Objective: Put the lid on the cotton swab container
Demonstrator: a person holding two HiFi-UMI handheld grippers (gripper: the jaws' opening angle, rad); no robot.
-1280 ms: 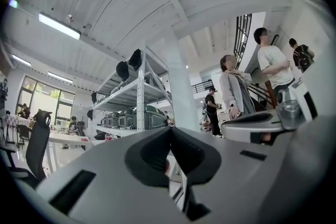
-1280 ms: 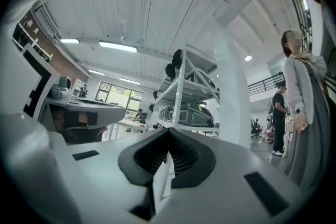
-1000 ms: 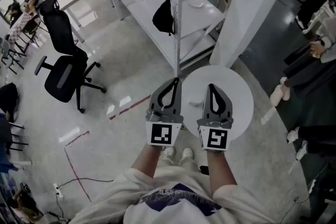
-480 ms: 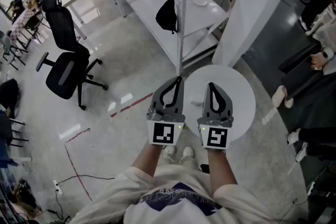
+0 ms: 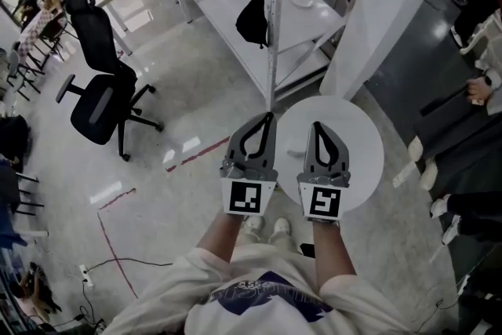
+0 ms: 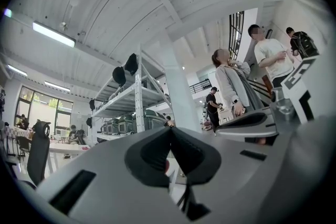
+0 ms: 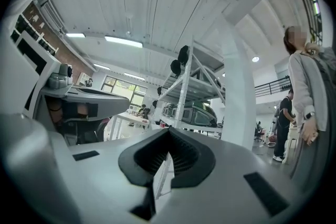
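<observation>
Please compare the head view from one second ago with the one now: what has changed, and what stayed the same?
Nothing of the task visibly changed: nothing was taken hold of or let go. The left gripper and the right gripper stay side by side over the round white table, jaws together and empty. Only a person at the right edge shifted a little.

Rack post and pillar stand beyond the round table.
</observation>
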